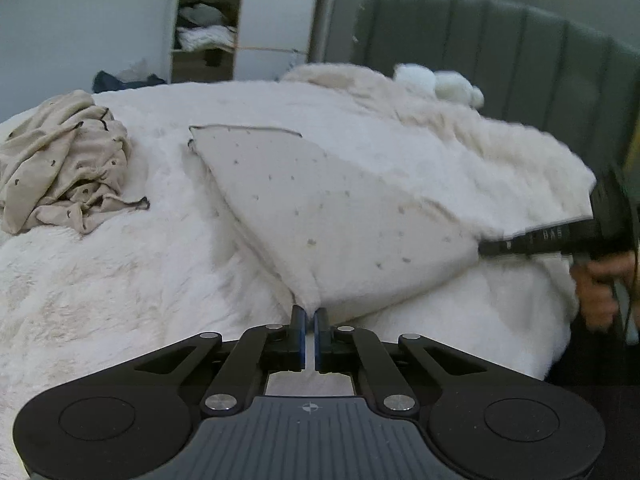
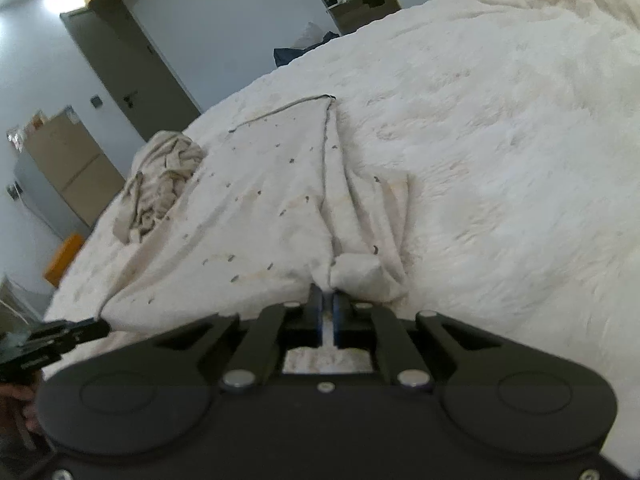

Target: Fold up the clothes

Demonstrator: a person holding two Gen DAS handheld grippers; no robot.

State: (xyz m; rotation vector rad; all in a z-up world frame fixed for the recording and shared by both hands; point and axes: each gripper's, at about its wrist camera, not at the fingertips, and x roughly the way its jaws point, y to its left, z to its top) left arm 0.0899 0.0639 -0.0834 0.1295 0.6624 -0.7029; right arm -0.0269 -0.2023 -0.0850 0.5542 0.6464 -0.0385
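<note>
both ends pinched: the left gripper (image 1: 310,314) and right gripper (image 2: 328,300) each clamped a near corner of the speckled cloth (image 1: 316,204), which likely needed carrying forward to its far edge.

Cloth (image 1: 320,200): off-white, scattered small dark specks, thin dark edging.
Crumpled garment (image 1: 60,168): beige, small dark marks, dark trim.
Bed cover (image 1: 100,300): fluffy cream-white.
Headboard (image 1: 500,48): grey-green, vertical channels.
Fingers (image 1: 298,332): black with blue pads.
Door (image 2: 124,76): dark olive-grey.
Box (image 2: 62,260): orange.
Plush toy (image 1: 440,84): white.
Walls (image 1: 80,20): pale grey.
</note>
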